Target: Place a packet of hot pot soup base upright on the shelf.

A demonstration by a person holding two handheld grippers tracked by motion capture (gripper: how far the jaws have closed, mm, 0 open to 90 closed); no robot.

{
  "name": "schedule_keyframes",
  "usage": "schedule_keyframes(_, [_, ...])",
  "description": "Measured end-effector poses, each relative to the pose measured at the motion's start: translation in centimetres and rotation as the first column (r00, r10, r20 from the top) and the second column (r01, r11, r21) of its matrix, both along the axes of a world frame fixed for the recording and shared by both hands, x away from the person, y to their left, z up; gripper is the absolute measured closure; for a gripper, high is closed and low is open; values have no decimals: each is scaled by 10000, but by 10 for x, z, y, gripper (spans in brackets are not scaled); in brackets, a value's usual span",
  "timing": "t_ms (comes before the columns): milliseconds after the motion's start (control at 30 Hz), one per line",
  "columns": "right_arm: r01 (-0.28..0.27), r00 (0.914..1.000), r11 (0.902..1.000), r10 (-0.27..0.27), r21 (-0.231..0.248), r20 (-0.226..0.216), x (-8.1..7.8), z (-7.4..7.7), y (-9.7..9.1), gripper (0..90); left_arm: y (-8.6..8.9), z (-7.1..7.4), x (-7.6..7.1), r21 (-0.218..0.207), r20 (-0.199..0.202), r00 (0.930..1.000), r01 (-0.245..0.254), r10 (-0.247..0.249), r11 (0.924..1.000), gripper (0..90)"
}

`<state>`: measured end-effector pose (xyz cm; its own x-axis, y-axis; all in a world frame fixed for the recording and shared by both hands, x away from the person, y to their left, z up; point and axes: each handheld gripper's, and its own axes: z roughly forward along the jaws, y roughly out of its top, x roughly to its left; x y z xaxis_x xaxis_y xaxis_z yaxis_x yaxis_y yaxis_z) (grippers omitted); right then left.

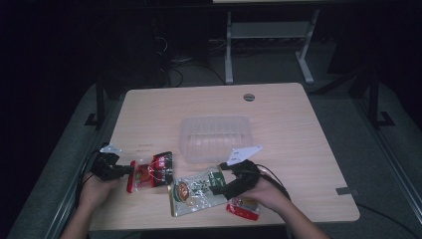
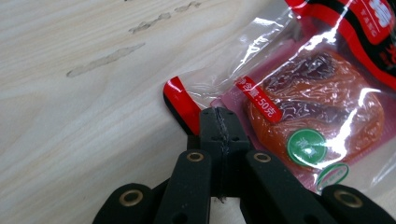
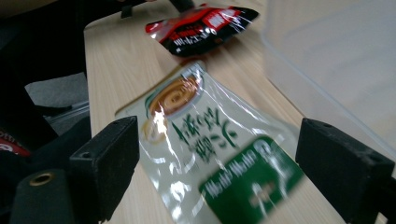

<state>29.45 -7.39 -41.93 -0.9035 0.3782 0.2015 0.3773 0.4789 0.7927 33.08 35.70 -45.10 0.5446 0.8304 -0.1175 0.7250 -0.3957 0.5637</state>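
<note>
In the high view, the left gripper (image 1: pixel 124 170) at lower left lies level, clamped on the edge of the red packet (image 1: pixel 151 172); the right gripper (image 1: pixel 217 185) at lower centre reaches left over the green packet (image 1: pixel 196 191), below the clear tub (image 1: pixel 215 137). A small red packet (image 1: pixel 243 207) lies under the right hand (image 1: pixel 266 193). In the left gripper view, the jaws pinch the red packet's (image 2: pixel 303 107) corner. In the right gripper view, the jaws stand wide apart astride the green packet (image 3: pixel 205 149), the tub (image 3: pixel 336 60) at right.
</note>
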Motion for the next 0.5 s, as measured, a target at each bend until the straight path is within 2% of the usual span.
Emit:
schedule_keyframes(167, [-331, 9993, 9994, 330, -34, -166, 9, -2, 35, 141, 0, 0, 1, -56, -8, 10000, 90, -90, 9999, 900])
schedule_keyframes(333, [-614, 9972, 9980, 620, 145, -429, 19, -6, 62, 216, 0, 0, 1, -40, -28, 9999, 165, -166, 9999, 900])
schedule_keyframes(433, [-681, 9961, 9977, 684, 63, -560, 26, -9, 78, 240, 1, 0, 2, -19, -76, 9997, 240, -240, 9997, 900])
schedule_keyframes(500, [-755, 9946, 9971, 763, 134, -697, 30, -10, 87, 260, 2, 0, 2, -158, -81, 9998, 205, -206, 9997, 900])
